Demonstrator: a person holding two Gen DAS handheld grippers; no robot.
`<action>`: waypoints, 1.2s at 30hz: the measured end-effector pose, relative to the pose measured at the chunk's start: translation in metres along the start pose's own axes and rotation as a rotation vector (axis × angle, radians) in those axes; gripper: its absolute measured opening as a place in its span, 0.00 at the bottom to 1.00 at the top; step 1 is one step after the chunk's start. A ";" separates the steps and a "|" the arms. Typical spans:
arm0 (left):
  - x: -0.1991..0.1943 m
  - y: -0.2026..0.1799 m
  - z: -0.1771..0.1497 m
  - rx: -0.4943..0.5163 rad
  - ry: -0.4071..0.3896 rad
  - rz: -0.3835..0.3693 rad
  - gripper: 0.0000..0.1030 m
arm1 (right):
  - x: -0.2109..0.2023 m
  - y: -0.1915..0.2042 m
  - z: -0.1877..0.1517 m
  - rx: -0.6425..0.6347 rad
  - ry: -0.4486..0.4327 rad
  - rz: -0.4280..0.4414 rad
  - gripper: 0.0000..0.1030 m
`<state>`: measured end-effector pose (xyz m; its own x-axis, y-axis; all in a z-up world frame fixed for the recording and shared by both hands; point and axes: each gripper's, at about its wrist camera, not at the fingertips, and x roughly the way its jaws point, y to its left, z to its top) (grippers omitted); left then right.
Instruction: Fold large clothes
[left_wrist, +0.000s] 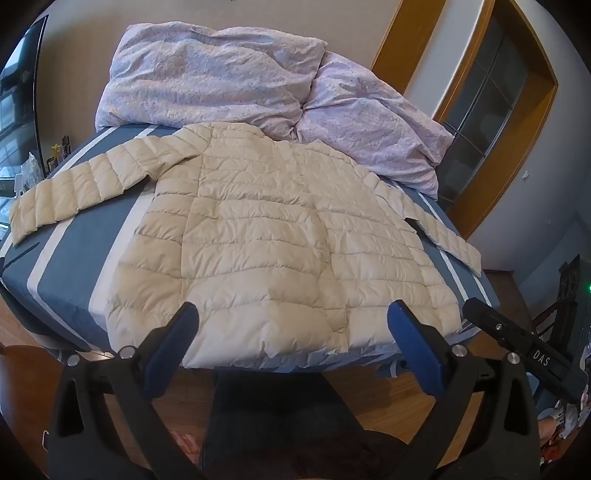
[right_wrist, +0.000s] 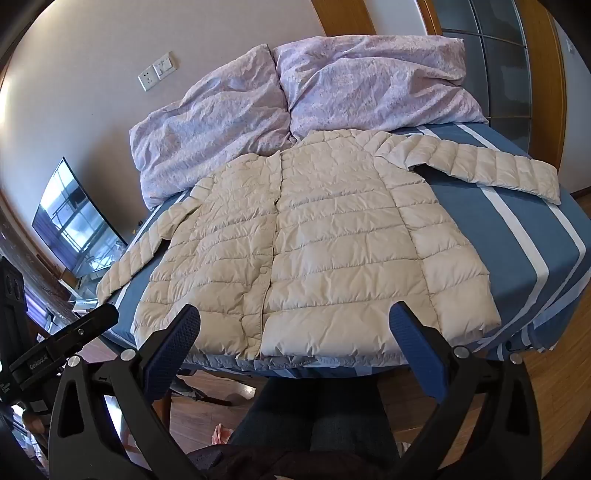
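Cream quilted jacket (left_wrist: 273, 236) lies spread flat on a blue sheet with white stripes (left_wrist: 70, 254), sleeves out to both sides, hem at the near edge; a lilac duvet (left_wrist: 221, 77) is heaped behind it, by a wood-framed glass door (left_wrist: 491, 110). The left gripper (left_wrist: 291, 314) hangs wide apart above the hem, holding nothing.

From the right wrist, the jacket (right_wrist: 332, 236) shows its snap front. A wall socket (right_wrist: 157, 75) and a screen (right_wrist: 77, 229) stand left. The right gripper (right_wrist: 295, 317) gapes wide, empty, over wooden floor (right_wrist: 554, 387).
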<state>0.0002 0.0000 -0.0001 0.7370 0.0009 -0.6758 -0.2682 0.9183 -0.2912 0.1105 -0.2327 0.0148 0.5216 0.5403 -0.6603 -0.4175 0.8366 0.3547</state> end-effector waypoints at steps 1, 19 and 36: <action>0.000 0.000 0.000 -0.002 0.000 -0.002 0.98 | 0.000 0.000 0.000 -0.001 -0.001 0.000 0.99; 0.000 0.000 0.000 -0.005 -0.002 -0.007 0.98 | 0.000 0.000 0.000 -0.002 -0.001 -0.005 0.99; 0.000 0.000 0.000 -0.005 -0.002 -0.006 0.98 | 0.000 0.000 0.000 -0.002 0.000 -0.002 0.99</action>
<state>0.0000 0.0003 -0.0001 0.7403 -0.0040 -0.6723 -0.2663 0.9164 -0.2988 0.1106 -0.2333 0.0148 0.5228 0.5383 -0.6610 -0.4176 0.8377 0.3519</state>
